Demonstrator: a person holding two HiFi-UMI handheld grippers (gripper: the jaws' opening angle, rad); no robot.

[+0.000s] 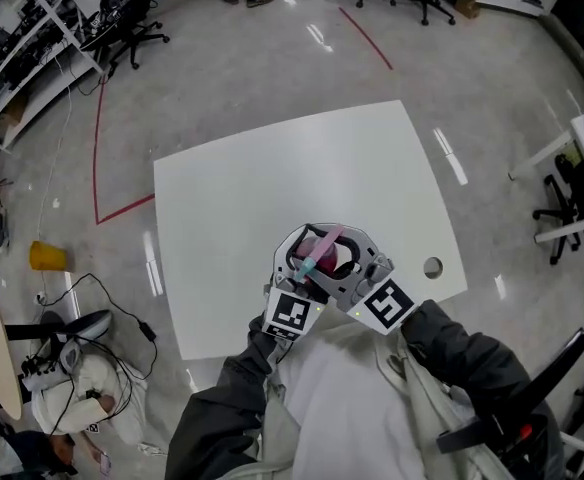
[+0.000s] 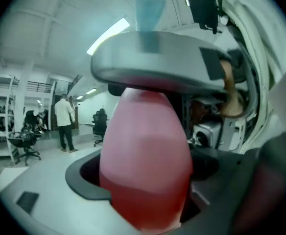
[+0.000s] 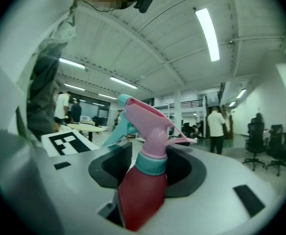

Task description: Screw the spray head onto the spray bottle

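The spray bottle [image 1: 322, 253] has a red body, a teal collar and a pink spray head [image 3: 150, 119] with a teal trigger, seated on its neck. I hold it up close to my chest, above the near edge of the white table [image 1: 272, 188]. My right gripper [image 1: 347, 263] is shut on the red body [image 3: 140, 195], with the head rising past its jaws. My left gripper [image 1: 307, 268] stands wide, the bottle's belly [image 2: 145, 165] filling the space between its jaws. In the left gripper view the right gripper's grey jaw [image 2: 153, 67] crosses above the bottle.
The table has a round hole [image 1: 432, 266] near its right front corner. Office chairs [image 1: 132, 33] stand at the far left and the back. A yellow object [image 1: 47, 256] and cables lie on the floor at the left. A person [image 2: 64, 121] stands far off.
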